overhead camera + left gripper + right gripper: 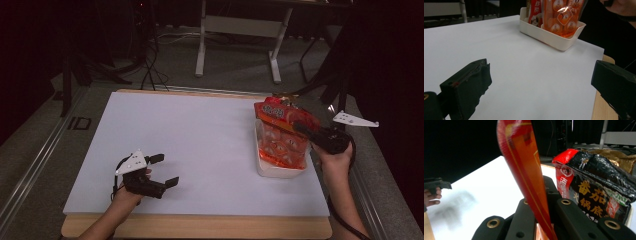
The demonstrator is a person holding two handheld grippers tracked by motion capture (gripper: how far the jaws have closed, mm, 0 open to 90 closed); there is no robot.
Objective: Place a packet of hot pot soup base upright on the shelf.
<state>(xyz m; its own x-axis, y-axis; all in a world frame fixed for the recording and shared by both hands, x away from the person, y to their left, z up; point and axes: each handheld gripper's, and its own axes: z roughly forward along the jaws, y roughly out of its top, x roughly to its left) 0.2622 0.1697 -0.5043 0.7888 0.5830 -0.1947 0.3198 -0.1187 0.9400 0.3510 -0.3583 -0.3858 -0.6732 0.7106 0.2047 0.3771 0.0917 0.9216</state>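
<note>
- At the table's near left, the left gripper rests on the white sheet, jaws spread wide and empty.
- At far right, the right gripper pinches the top edge of an orange packet, which stands in the white tray beside a black-and-red pouch.

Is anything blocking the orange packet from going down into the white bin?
Nothing visible blocks it. The right tool grips the orange packet by its top edge, its lower end already inside the white bin, beside a black-and-red packet.
</note>
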